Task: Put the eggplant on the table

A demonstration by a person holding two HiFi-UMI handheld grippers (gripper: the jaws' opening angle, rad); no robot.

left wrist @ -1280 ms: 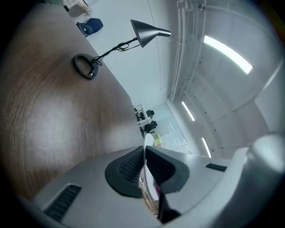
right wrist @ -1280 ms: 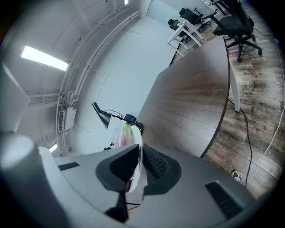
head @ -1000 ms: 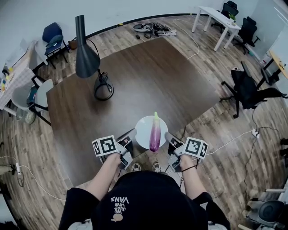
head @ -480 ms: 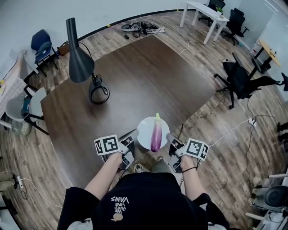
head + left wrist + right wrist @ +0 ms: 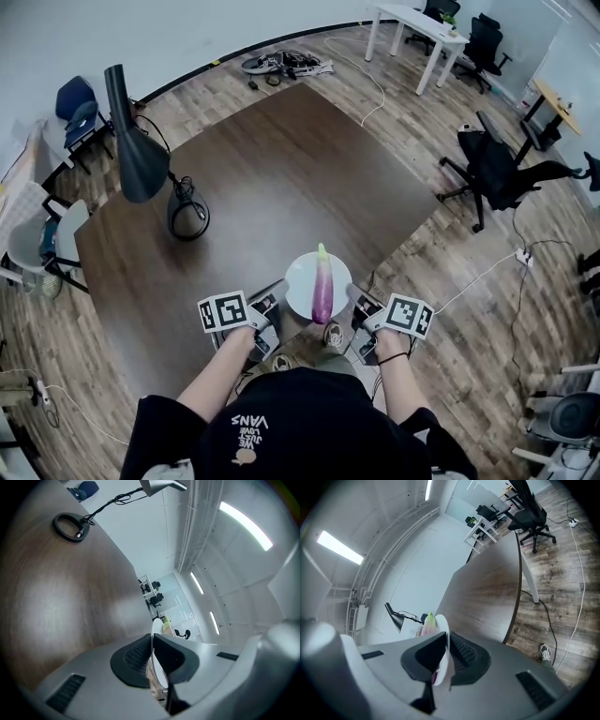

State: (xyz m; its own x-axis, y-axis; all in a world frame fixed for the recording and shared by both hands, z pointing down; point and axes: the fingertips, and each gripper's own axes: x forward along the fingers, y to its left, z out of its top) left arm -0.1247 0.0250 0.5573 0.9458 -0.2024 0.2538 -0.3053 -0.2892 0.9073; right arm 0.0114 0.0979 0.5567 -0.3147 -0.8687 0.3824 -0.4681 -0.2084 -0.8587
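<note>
Head view: your left gripper [image 5: 270, 317] and right gripper [image 5: 360, 307] clamp opposite rims of the plate [image 5: 300, 274] bearing the eggplant [image 5: 322, 287]; a lamp [image 5: 141, 161] stands well apart on the table [image 5: 281, 159].

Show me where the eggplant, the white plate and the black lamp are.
eggplant [image 5: 322, 292], head view, on its purple middle.
white plate [image 5: 296, 281], head view, on its bare left part.
black lamp [image 5: 141, 167], head view, on its shade.

Eggplant [image 5: 322, 289] on plate [image 5: 300, 277]; plate between left tool [image 5: 274, 306], right tool [image 5: 357, 299].
</note>
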